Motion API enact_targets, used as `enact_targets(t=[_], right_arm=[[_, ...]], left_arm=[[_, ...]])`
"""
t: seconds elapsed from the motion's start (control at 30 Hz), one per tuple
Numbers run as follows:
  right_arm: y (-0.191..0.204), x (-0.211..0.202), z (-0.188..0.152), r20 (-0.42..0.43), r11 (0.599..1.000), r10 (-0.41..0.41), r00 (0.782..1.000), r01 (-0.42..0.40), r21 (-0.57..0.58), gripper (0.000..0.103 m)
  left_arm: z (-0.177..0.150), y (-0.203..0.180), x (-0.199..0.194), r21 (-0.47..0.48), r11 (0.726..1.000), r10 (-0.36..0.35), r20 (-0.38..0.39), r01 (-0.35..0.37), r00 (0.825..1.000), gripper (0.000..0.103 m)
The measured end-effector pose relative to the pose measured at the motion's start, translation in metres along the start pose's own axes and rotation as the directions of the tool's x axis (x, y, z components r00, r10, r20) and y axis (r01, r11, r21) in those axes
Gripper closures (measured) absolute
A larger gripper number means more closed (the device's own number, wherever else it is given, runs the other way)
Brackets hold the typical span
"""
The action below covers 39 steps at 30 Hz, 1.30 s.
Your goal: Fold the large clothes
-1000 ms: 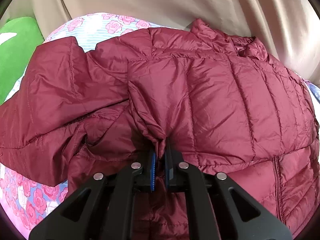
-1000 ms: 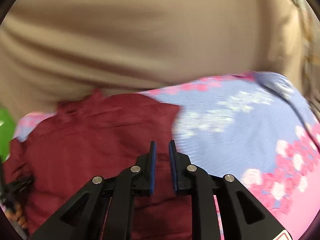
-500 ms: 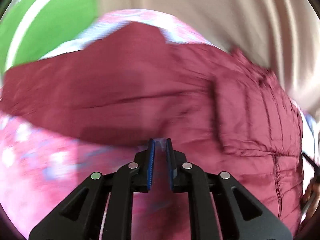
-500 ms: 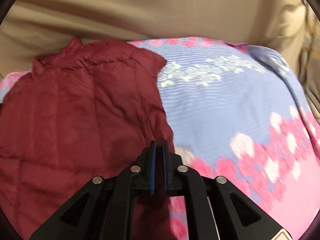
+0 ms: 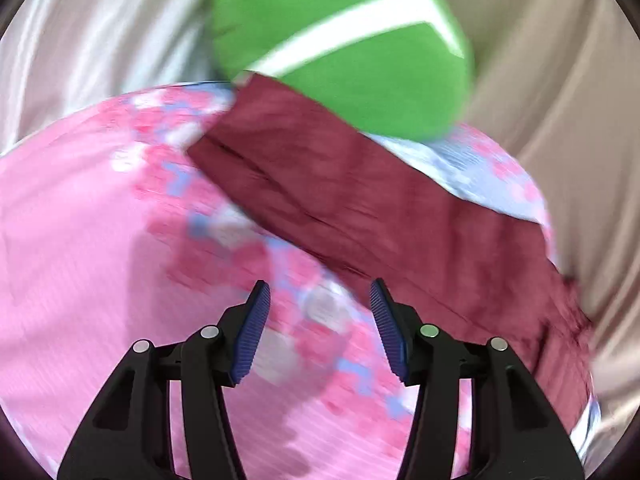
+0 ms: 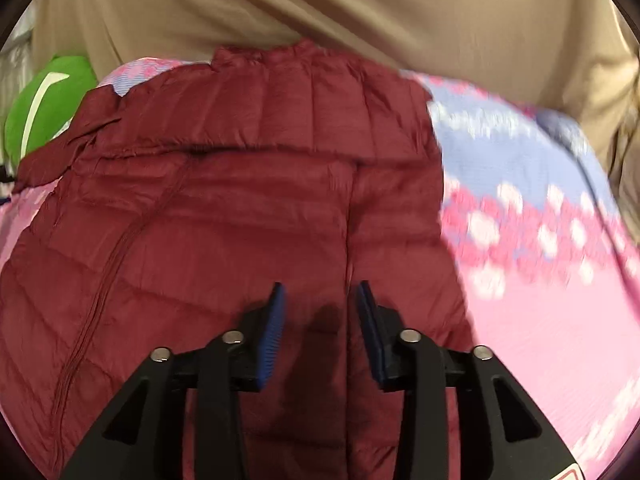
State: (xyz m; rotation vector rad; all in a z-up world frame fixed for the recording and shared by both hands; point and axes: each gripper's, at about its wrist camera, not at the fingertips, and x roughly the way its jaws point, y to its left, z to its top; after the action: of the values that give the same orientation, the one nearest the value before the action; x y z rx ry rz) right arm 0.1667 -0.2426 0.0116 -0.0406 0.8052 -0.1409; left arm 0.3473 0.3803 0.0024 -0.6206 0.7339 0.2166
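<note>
A dark red quilted jacket [image 6: 240, 220] lies spread on a pink and blue flowered bedcover [image 6: 540, 280], collar toward the far side. My right gripper [image 6: 320, 304] hovers over the jacket's body near its right edge; its jaws are opening and nothing sits between the blue pads. In the left wrist view one long sleeve of the jacket [image 5: 360, 200] stretches out flat across the bedcover [image 5: 80, 240]. My left gripper [image 5: 316, 300] is above the bare cover just short of that sleeve, jaws opening, holding nothing.
A green cushion with a white stripe [image 5: 352, 40] rests at the sleeve's far end, also visible as the green cushion [image 6: 48, 104] at the left. Beige curtain fabric [image 6: 360, 8] hangs behind the bed. Bedcover shows to the jacket's right.
My left gripper let go of the jacket fold, swung left off the garment over the bedcover and opened. My right gripper moved onto the jacket's body and opened.
</note>
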Motion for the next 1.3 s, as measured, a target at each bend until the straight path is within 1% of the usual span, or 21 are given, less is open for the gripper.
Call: enact_targets(t=[0.1, 0.17, 0.23, 0.33, 0.43, 0.5, 0.53, 0.57, 0.6, 0.63, 0.7, 0.73, 0.8, 0.83, 0.87, 0.97, 1.1, 1.2, 1.23, 1.27, 1.3], right_arm=[[-0.013, -0.002, 0.036, 0.062, 0.999, -0.039, 0.997, 0.038, 0.021, 0.047], [-0.036, 0.010, 0.070, 0.091, 0.993, -0.055, 0.994, 0.045, 0.108, 0.046], [-0.066, 0.027, 0.100, 0.091, 0.976, -0.036, 0.995, 0.015, 0.219, 0.044], [-0.099, 0.061, 0.136, 0.102, 0.927, 0.005, 0.995, -0.043, 0.374, 0.040], [-0.118, 0.101, 0.152, 0.067, 0.893, 0.045, 0.997, -0.070, 0.445, 0.030], [-0.119, 0.131, 0.155, 0.005, 0.889, 0.087, 0.996, -0.080, 0.450, 0.027], [-0.117, 0.148, 0.157, -0.029, 0.891, 0.088, 0.996, -0.066, 0.450, 0.037], [-0.116, 0.154, 0.160, -0.029, 0.891, 0.094, 0.995, -0.071, 0.447, 0.052], [-0.114, 0.152, 0.161, -0.002, 0.891, 0.116, 0.993, -0.103, 0.443, 0.081], [-0.113, 0.140, 0.165, 0.070, 0.888, 0.135, 0.988, -0.152, 0.434, 0.093], [-0.118, 0.115, 0.165, 0.229, 0.874, 0.147, 0.962, -0.235, 0.425, 0.096], [-0.122, 0.114, 0.163, 0.251, 0.881, 0.097, 0.963, -0.200, 0.428, 0.097], [-0.126, 0.148, 0.158, 0.107, 0.903, -0.022, 0.994, -0.026, 0.428, 0.097], [-0.127, 0.176, 0.151, -0.003, 0.909, -0.027, 1.000, 0.026, 0.416, 0.096], [-0.127, 0.182, 0.148, -0.014, 0.910, -0.025, 1.000, 0.029, 0.413, 0.096], [-0.125, 0.158, 0.152, 0.033, 0.913, -0.017, 0.999, 0.002, 0.408, 0.089], [-0.122, 0.101, 0.145, 0.181, 0.912, -0.057, 0.982, -0.023, 0.409, 0.081], [-0.109, 0.086, 0.139, 0.181, 0.943, -0.003, 0.984, -0.057, 0.329, 0.081], [-0.096, 0.086, 0.136, 0.166, 0.959, 0.005, 0.986, -0.051, 0.278, 0.081], [-0.089, 0.088, 0.131, 0.146, 0.969, 0.015, 0.989, -0.050, 0.241, 0.081], [-0.079, 0.097, 0.127, 0.118, 0.977, 0.019, 0.993, -0.044, 0.208, 0.081]], left_arm=[[-0.020, -0.057, -0.014, 0.170, 0.980, -0.101, -0.029, 0.104, 0.994, 0.052], [-0.039, -0.119, -0.013, 0.265, 0.939, -0.202, -0.083, 0.217, 0.976, 0.049], [-0.057, -0.180, -0.008, 0.345, 0.885, -0.280, -0.144, 0.314, 0.949, 0.026], [-0.085, -0.256, 0.022, 0.450, 0.828, -0.274, -0.196, 0.335, 0.941, 0.020], [-0.103, -0.300, 0.068, 0.490, 0.821, -0.202, -0.234, 0.295, 0.951, 0.021], [-0.107, -0.309, 0.090, 0.483, 0.836, -0.163, -0.238, 0.262, 0.957, 0.035], [-0.110, -0.313, 0.103, 0.480, 0.844, -0.138, -0.241, 0.241, 0.961, 0.048], [-0.111, -0.315, 0.104, 0.479, 0.843, -0.144, -0.239, 0.245, 0.960, 0.061], [-0.110, -0.318, 0.105, 0.481, 0.837, -0.162, -0.239, 0.262, 0.957, 0.067], [-0.108, -0.322, 0.103, 0.494, 0.829, -0.170, -0.222, 0.261, 0.960, 0.077], [-0.108, -0.328, 0.101, 0.511, 0.820, -0.183, -0.194, 0.258, 0.964, 0.086], [-0.109, -0.330, 0.105, 0.520, 0.818, -0.173, -0.187, 0.247, 0.967, 0.087], [-0.118, -0.334, 0.117, 0.547, 0.809, -0.130, -0.191, 0.215, 0.973, 0.093], [-0.125, -0.337, 0.126, 0.567, 0.803, -0.098, -0.177, 0.183, 0.979, 0.095], [-0.130, -0.339, 0.127, 0.586, 0.793, -0.098, -0.149, 0.167, 0.984, 0.095], [-0.132, -0.342, 0.126, 0.610, 0.779, -0.086, -0.128, 0.147, 0.988, 0.095], [-0.127, -0.334, 0.104, 0.579, 0.795, -0.123, -0.134, 0.178, 0.983, 0.095], [-0.127, -0.335, 0.071, 0.551, 0.784, -0.229, -0.168, 0.284, 0.959, 0.076], [-0.128, -0.336, 0.067, 0.549, 0.781, -0.242, -0.173, 0.298, 0.955, 0.051], [-0.131, -0.340, 0.065, 0.549, 0.778, -0.248, -0.180, 0.306, 0.952, 0.039], [-0.137, -0.345, 0.067, 0.566, 0.767, -0.238, -0.187, 0.303, 0.953, 0.039]])
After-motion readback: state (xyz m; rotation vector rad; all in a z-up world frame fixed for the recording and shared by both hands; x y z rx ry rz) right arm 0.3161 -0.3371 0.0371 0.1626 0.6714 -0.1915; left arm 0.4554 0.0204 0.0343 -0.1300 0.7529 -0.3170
